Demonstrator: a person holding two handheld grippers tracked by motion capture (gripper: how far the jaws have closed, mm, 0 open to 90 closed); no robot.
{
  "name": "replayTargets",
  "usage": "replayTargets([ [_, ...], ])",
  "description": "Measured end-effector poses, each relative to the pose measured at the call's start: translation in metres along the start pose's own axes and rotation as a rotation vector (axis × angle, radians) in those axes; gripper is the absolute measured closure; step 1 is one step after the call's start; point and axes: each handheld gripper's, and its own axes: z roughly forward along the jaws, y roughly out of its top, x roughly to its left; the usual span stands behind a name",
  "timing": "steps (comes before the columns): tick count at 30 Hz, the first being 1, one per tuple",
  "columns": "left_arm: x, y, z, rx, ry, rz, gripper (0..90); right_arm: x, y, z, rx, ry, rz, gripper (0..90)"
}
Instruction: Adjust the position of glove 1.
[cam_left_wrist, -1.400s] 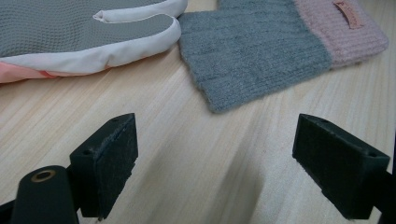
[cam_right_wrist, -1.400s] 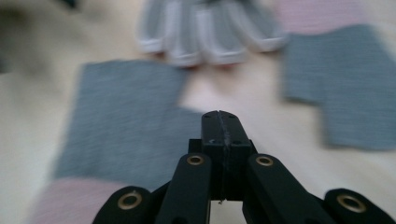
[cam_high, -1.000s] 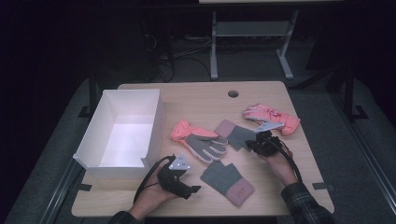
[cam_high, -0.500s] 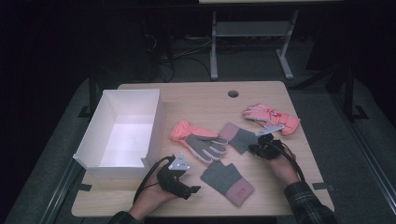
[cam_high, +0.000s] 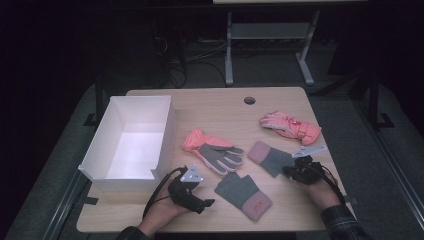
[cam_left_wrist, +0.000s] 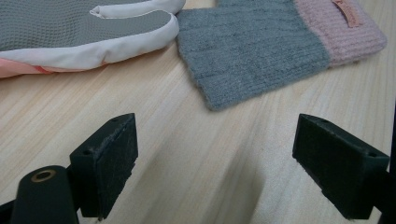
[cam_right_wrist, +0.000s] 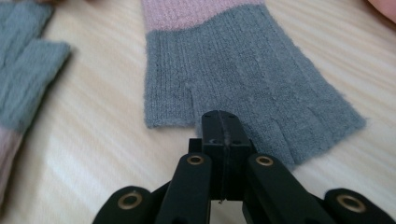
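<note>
Two grey knit fingerless gloves with pink cuffs lie on the wooden table (cam_high: 210, 102). My right gripper (cam_high: 292, 171) (cam_right_wrist: 223, 125) is shut on the finger edge of the farther knit glove (cam_high: 269, 157) (cam_right_wrist: 243, 70). The nearer knit glove (cam_high: 245, 195) (cam_left_wrist: 261, 51) lies just ahead of my left gripper (cam_high: 200, 200) (cam_left_wrist: 217, 144), which rests low over bare wood, open wide and holding nothing. A pink and grey ski glove (cam_high: 212, 152) (cam_left_wrist: 84, 32) lies palm up at the centre. Its all-pink mate (cam_high: 290, 125) lies at the far right.
An open white box (cam_high: 165, 140) stands at the table's left side, close to my left hand. A round cable hole (cam_high: 249, 100) sits near the far edge. Bare wood runs along the front edge and the far side.
My right gripper has drawn back toward the near right, and the knit glove it holds has slid along with it. The left gripper has stayed put.
</note>
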Motion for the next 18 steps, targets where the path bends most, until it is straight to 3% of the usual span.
replayTargets([
  [10, 0.000, -0.001, -0.001, 0.009, -0.004, -0.007, 13.7, -0.010, -0.025, -0.023, 0.022, -0.014, 0.011, 90.0],
  [18, 0.000, 0.000, -0.001, 0.006, -0.003, -0.012, 13.7, -0.030, -0.036, -0.036, 0.024, -0.056, 0.069, 90.0],
])
